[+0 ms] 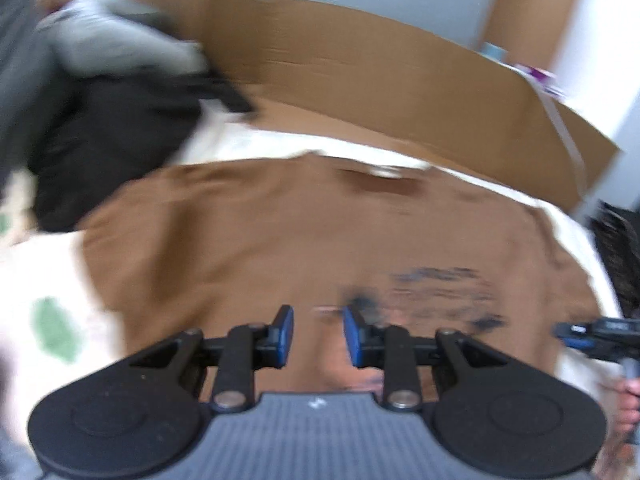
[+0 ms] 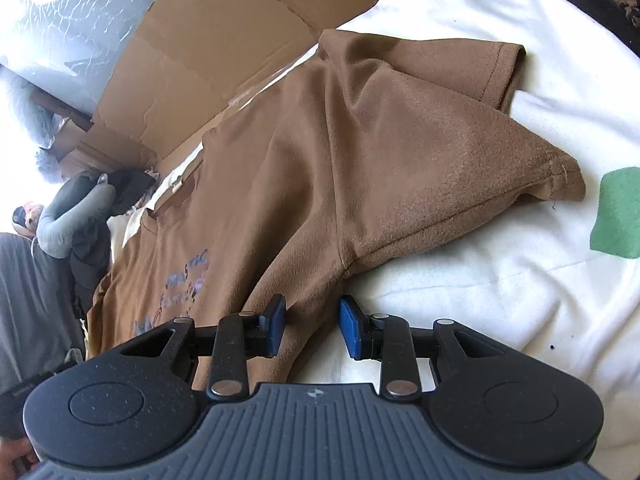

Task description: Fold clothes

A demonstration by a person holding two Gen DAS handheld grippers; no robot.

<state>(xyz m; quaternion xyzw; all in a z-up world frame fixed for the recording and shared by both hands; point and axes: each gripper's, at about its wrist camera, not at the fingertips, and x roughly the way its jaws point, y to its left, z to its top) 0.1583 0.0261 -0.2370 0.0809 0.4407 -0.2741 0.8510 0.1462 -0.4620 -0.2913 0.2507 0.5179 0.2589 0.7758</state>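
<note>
A brown T-shirt (image 1: 280, 232) with a dark print lies spread on a white sheet (image 2: 480, 280). The left wrist view is blurred. My left gripper (image 1: 318, 332) hovers above the shirt's printed middle, open, with nothing between its blue pads. My right gripper (image 2: 312, 322) is low over the shirt's (image 2: 320, 152) side edge below the short sleeve (image 2: 480, 72). It stands open, with the cloth edge lying under the gap and the pads not pressing on it. The right gripper (image 1: 580, 334) also shows at the right edge of the left wrist view.
A flattened cardboard sheet (image 1: 360, 72) borders the far side of the shirt. A pile of dark and grey clothes (image 1: 112, 136) sits at the far left. The white sheet carries green patches (image 2: 618, 212). A person's hand (image 1: 630, 400) holds the right gripper.
</note>
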